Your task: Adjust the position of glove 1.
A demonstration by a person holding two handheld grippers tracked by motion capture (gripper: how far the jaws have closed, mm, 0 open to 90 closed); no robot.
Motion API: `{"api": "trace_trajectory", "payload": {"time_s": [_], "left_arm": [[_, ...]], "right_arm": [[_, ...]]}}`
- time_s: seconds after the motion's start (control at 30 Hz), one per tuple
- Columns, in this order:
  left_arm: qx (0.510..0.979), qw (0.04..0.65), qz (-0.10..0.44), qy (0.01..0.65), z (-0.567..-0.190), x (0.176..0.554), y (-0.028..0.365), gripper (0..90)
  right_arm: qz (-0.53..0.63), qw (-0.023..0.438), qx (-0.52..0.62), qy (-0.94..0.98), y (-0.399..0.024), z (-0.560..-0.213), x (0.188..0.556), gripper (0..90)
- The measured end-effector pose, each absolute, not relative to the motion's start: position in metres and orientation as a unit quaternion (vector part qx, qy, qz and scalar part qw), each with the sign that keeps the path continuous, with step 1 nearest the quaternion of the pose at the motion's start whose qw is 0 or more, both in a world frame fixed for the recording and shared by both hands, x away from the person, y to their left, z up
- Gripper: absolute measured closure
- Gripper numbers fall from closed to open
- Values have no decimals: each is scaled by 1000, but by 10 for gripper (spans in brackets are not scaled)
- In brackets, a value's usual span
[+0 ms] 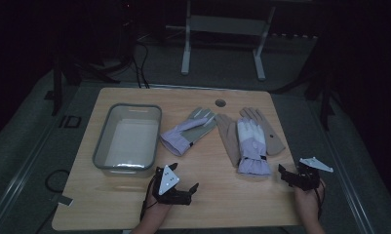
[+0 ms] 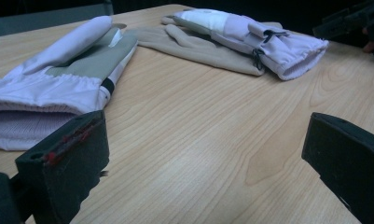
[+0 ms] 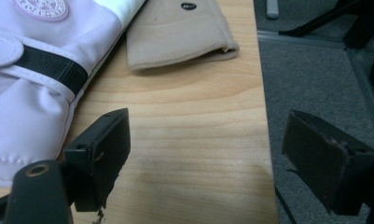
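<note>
The left claw (image 1: pixel 190 191) rests low on the worktop (image 1: pixel 217 204) near its front edge, jaws spread wide with nothing but bare wood between them. Just ahead of it and a little to its left lies a lilac glove (image 1: pixel 187 130) with a grey-green palm, cuff toward the claw (close, but not touched). Left of that glove sits a grey tub (image 1: pixel 128 137), its near wall just beyond the claw.

The right claw (image 1: pixel 286 175) hovers at the worktop's front right corner, jaws likewise parted and holding nothing; in the right gripper view one jaw hangs over the wood, the other over the grey floor (image 3: pixel 315 74) past the edge. Just to its left is a second lilac glove (image 1: pixel 252 146) with a white back and a black strap, lying on top of a pair of tan gloves (image 1: pixel 228 136) spread flat beneath it. One tan cuff (image 3: pixel 180 35) ends just beyond the right claw.

A small round hole (image 1: pixel 220 103) marks the worktop's far edge.
</note>
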State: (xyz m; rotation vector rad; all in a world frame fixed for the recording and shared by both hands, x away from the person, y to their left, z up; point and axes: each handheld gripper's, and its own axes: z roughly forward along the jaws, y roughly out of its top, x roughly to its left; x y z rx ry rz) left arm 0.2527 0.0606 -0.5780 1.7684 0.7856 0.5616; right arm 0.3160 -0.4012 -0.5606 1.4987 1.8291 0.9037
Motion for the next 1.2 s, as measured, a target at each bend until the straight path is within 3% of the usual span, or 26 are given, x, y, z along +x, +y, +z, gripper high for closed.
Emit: {"api": "trace_trajectory", "payload": {"time_s": [0.47,0.77,1.2], "left_arm": [[738,537,238,332,-578,252,61,9],[740,535,234,333,-578,253,61,8],[744,536,229,327,-578,253,61,9]], "right_arm": [[335,233,588,698,-403,-542,331,152],[354,227,563,712,-388,-512,344,123],[361,231,489,760,-332,-465,381,142]]}}
